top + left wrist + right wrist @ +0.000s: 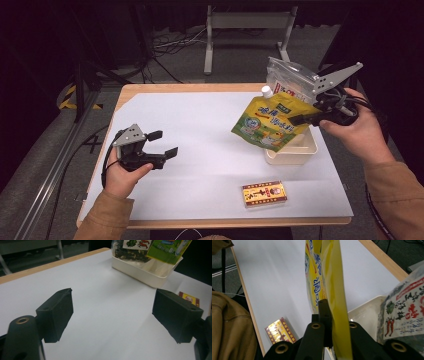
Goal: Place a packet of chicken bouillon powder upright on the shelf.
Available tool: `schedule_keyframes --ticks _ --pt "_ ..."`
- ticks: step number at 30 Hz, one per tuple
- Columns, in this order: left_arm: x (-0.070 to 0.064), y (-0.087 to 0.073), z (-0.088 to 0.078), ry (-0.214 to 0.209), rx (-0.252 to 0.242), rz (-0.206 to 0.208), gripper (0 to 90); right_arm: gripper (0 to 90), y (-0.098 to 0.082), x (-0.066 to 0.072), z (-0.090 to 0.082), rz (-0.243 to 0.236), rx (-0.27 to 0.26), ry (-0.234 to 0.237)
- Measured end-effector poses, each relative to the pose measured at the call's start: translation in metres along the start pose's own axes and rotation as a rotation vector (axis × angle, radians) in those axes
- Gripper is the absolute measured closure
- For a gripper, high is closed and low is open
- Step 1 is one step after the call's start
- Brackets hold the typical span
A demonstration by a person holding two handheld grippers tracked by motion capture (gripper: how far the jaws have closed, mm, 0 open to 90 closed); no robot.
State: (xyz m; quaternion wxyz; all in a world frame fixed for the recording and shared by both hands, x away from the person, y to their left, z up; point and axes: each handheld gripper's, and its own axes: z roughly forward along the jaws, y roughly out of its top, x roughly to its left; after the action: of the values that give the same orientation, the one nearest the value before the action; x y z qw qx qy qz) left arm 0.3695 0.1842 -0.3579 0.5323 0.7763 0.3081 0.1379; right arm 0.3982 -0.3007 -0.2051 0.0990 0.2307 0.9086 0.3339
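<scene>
Yellow pouch (267, 121) hangs tilted; white cap (267, 91) points up-left.

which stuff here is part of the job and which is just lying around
In the job:
- yellow spout pouch, clamped in the right gripper
- white bin beneath it
- clear packet standing in the bin

Lying about:
- small red and gold box
- left gripper, open, holding nothing

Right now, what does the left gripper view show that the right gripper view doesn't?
Left gripper view: the left gripper with its jaws wide apart over bare white table, nothing between them. Right gripper view: the right gripper shut on the yellow pouch, plus a brown sleeve. Both: the cream tray, the clear bag in it, and the small box.
</scene>
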Motion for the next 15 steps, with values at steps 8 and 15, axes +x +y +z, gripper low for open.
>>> schedule_keyframes --ticks 8,15 --pt "0.007 -0.004 0.000 0.042 0.021 -0.027 11.3 90.0 0.001 -0.012 -0.009 0.019 0.029 -0.046" --pt "0.009 -0.006 0.001 0.074 0.063 -0.006 9.6 90.0 0.001 -0.024 -0.008 0.031 0.093 -0.094"
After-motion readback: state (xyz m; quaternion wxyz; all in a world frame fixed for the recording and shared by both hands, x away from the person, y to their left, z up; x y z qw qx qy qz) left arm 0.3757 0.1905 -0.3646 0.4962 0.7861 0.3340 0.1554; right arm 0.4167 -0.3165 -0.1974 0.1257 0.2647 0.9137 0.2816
